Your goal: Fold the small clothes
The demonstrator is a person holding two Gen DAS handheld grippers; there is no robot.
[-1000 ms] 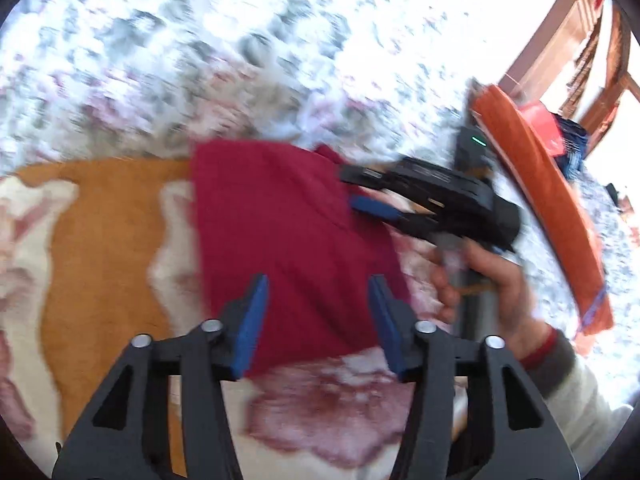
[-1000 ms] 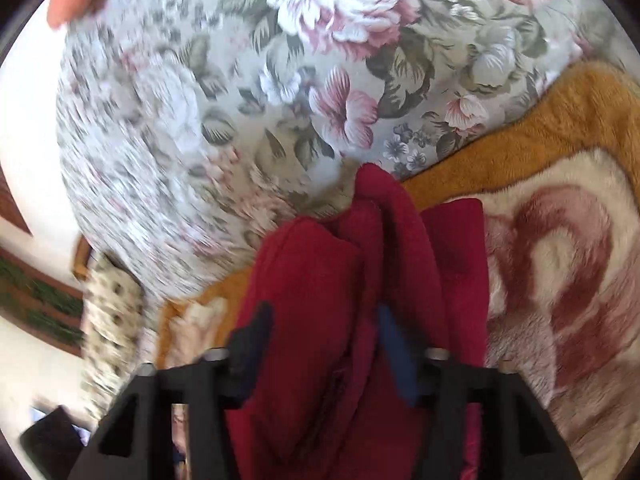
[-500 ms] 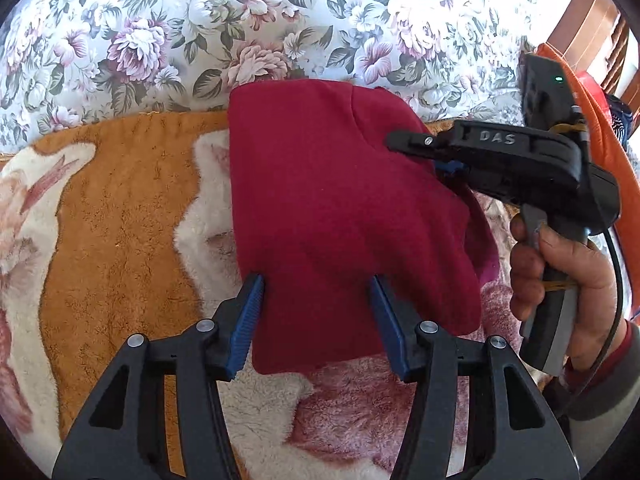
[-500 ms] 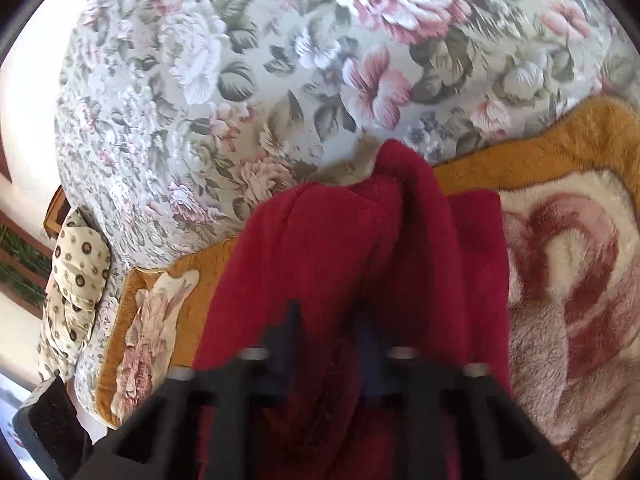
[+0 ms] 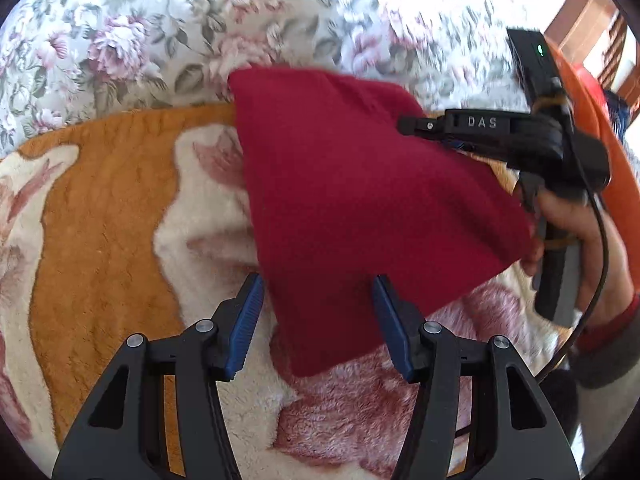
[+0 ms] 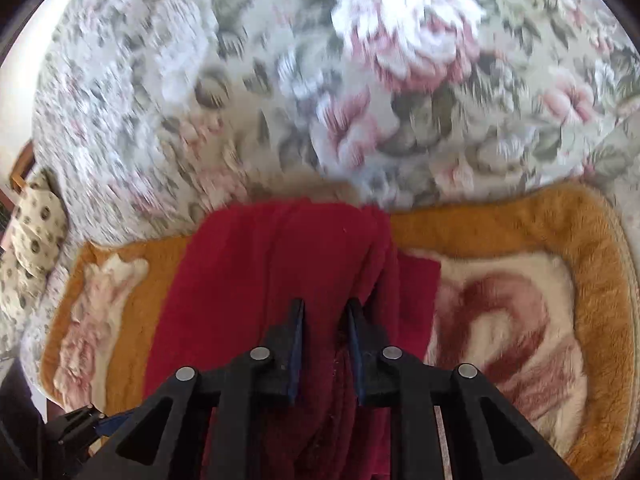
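A dark red fleece cloth (image 5: pixel 352 200) lies folded on a plush orange and cream blanket (image 5: pixel 100 240). My left gripper (image 5: pixel 316 316) hovers over the cloth's near corner. Its jaws are opening a little, the blue pads stand either side of the corner and do not press it. In the right wrist view my right gripper (image 6: pixel 325 312) has a bunched fold of the red cloth (image 6: pixel 272 280) between its narrow jaws, which are opening. The right tool's black body (image 5: pixel 520 140) reaches over the cloth's far right edge, held by a hand (image 5: pixel 568 216).
A floral bedspread (image 5: pixel 160 40) covers the bed beyond the blanket (image 6: pixel 520 320). An orange object (image 5: pixel 612 160) and a wooden chair (image 5: pixel 580 12) stand at the right. A spotted pillow (image 6: pixel 36 240) lies at the far left of the right wrist view.
My right gripper went from wide open to narrow around a fold of the red cloth and rolled. The left gripper sank closer to the cloth's near corner.
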